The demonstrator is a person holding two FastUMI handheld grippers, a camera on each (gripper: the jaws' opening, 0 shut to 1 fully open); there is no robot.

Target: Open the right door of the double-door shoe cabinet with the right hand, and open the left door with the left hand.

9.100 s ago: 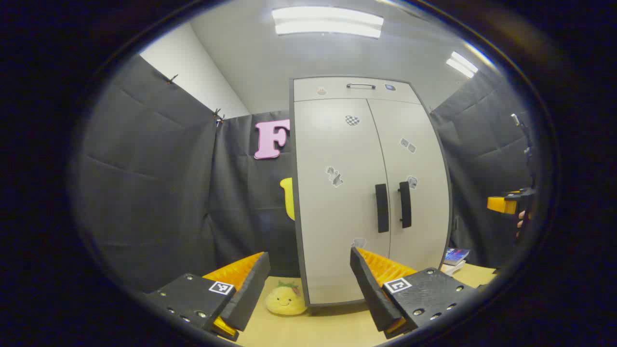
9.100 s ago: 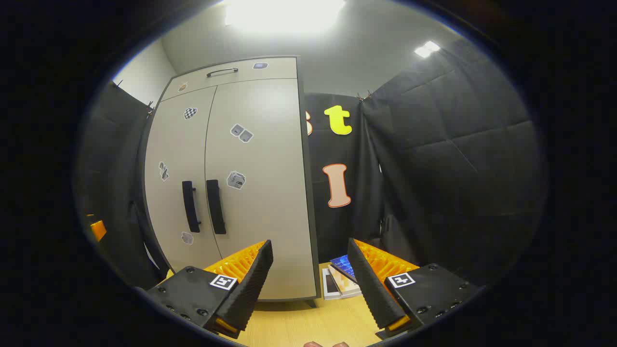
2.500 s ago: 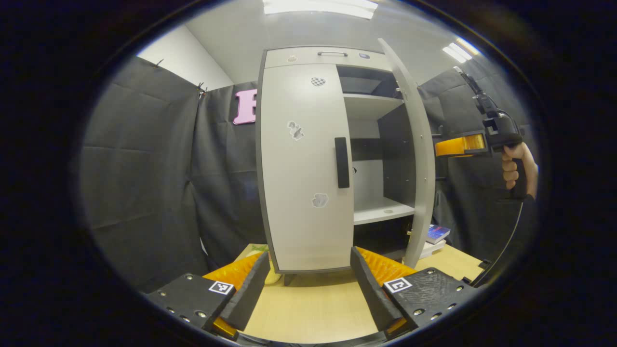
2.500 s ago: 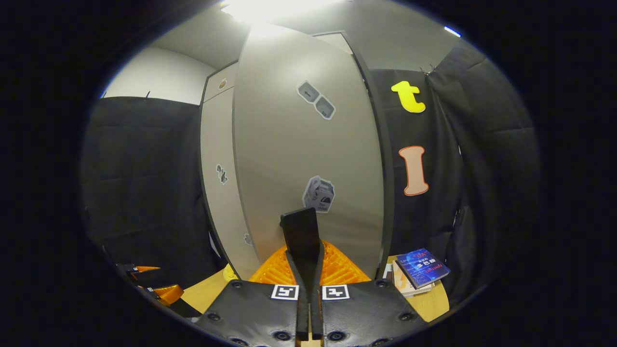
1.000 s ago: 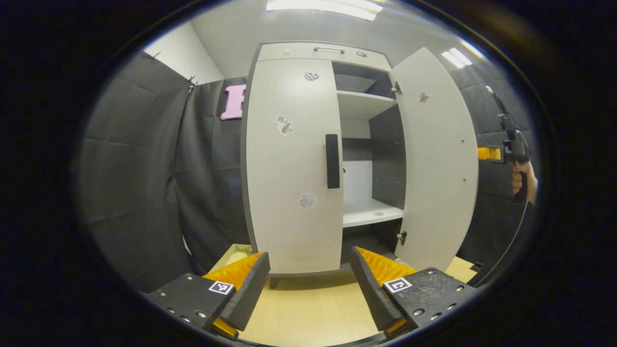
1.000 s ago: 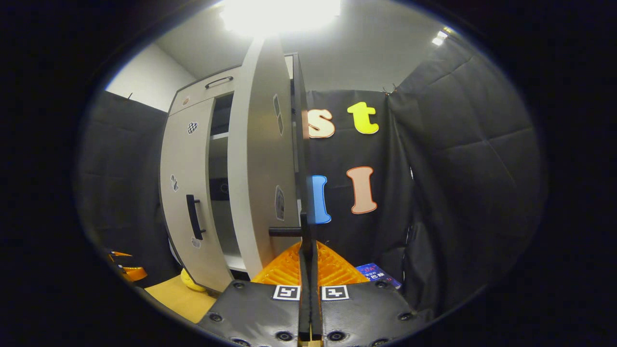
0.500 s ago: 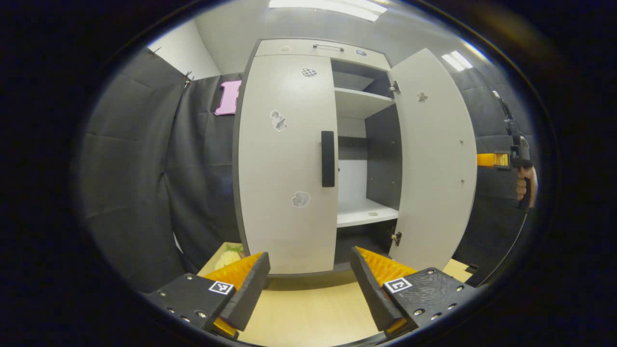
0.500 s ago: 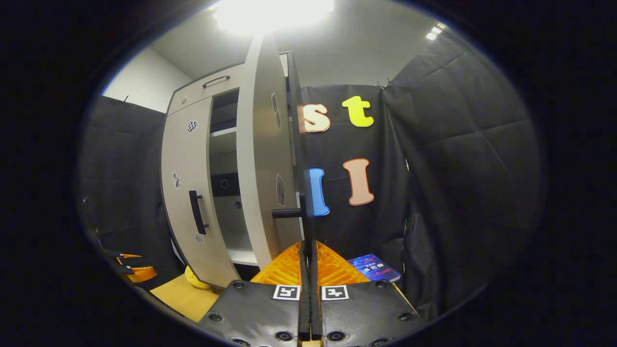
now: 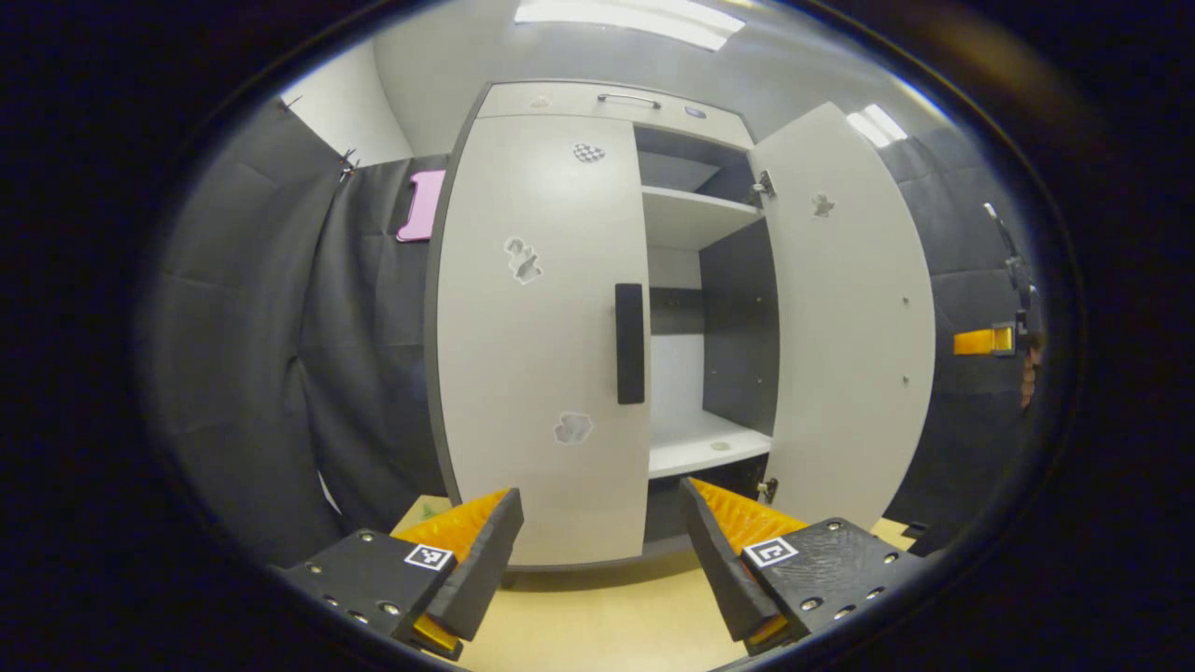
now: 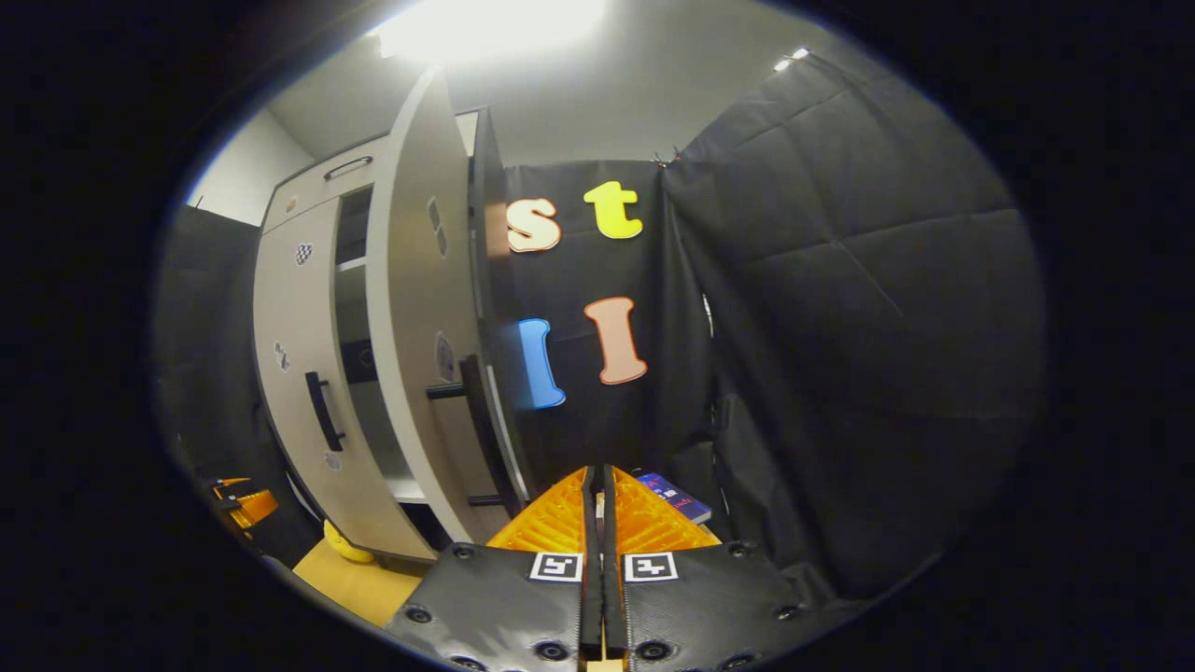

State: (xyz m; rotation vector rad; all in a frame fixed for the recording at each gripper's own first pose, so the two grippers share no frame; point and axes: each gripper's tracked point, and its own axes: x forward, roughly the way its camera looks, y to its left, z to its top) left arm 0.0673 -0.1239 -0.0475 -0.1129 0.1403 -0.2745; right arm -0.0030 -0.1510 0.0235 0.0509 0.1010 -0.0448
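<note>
In the left gripper view the grey shoe cabinet [image 9: 537, 98] stands close ahead on the table. Its left door [image 9: 532, 355] is closed, with a dark vertical handle [image 9: 630, 343] at its right edge. The right door [image 9: 850, 317] is swung wide, baring the shelves [image 9: 695, 443]. My left gripper [image 9: 597, 523] is open, low in front of the left door and well short of its handle. My right gripper [image 10: 595, 481] is shut with nothing between its fingers. The right door's handle [image 10: 474, 420] stands apart to its left. Far right, a hand holds the right gripper [image 9: 980, 342].
Light wooden table [image 9: 597, 625] under the cabinet. A yellow plush toy [image 10: 341, 543] lies by the cabinet's left foot, and books [image 10: 680, 497] lie to the right behind the open door. Black cloth walls close in on both sides. The left gripper [image 10: 238, 504] sits low at left.
The right door's handle, between my right fingers half a second ago, now stands clear to their left. The left gripper has drawn a little closer to the left door.
</note>
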